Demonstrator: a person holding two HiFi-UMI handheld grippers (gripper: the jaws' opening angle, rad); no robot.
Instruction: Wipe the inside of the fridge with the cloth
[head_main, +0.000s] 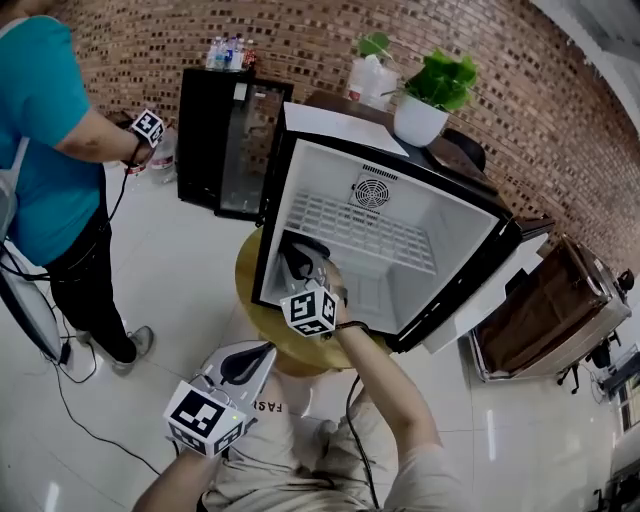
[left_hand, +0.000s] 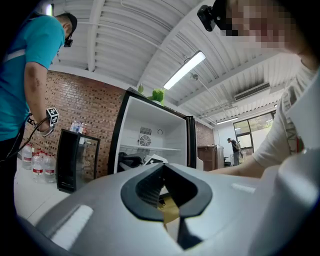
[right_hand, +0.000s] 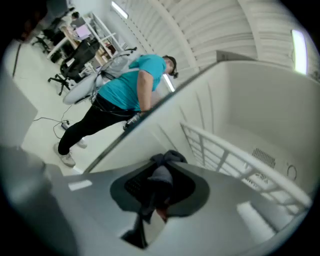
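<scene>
I am seeing a person in a teal shirt (head_main: 40, 130) standing at the left beside a black glass-door cabinet (head_main: 225, 150), with bottles (head_main: 228, 52) sitting on top of it; a potted plant (head_main: 435, 95) is standing in front of the brick wall (head_main: 320, 40)

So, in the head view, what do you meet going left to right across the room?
Person in a teal shirt → black glass-door cabinet → open fridge → brown cabinet.
</scene>
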